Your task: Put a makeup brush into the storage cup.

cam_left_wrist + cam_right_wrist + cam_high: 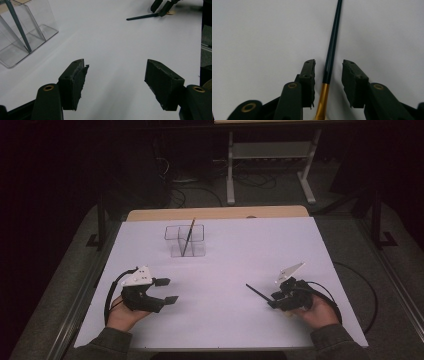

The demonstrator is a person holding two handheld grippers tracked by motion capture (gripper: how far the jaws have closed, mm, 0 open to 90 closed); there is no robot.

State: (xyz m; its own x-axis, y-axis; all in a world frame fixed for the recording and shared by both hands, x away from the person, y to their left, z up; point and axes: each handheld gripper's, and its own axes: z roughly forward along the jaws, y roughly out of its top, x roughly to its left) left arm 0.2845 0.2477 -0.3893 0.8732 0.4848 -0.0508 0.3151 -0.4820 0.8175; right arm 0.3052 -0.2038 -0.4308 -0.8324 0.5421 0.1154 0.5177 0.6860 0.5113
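The white table top (pixel 225 270) was the largest thing in sight, with a strip of bare wood (pixel 215 213) along its far edge; both grippers sat over its near half, well apart from one another.

Ahead of the left gripper (pixel 169 290), and well beyond its jaws, stood a clear plastic organiser (pixel 185 240) split into compartments; in the left gripper view the organiser (pixel 22 32) lay up and to the left of the jaws; a dark pencil (pixel 188 237) leaned in it, tip down at the base and upper end tilted away toward the far edge.

The left gripper (pixel 115 82) was held in the person's left hand (pixel 125 316); its jaws stood wide apart with nothing between them but bare table.

The right gripper (pixel 274 301) was held in the right hand (pixel 320 312); its jaws were parted a little, with a second dark pencil (pixel 258 292) running between them.

In the right gripper view that pencil (pixel 333 45) lay along the right gripper's (pixel 328 72) own line, its long axis straight out from the jaws; its gold ferrule (pixel 322 100) sat back between the jaws and the dark shaft pointed forward, away from the gripper; a gap showed on each side of the shaft, nearer the left pad, and I could not tell whether either pad touched it.

From above, the pencil pointed out from the jaws toward the left gripper and slightly away from the person; whether it rested on the table I could not tell.
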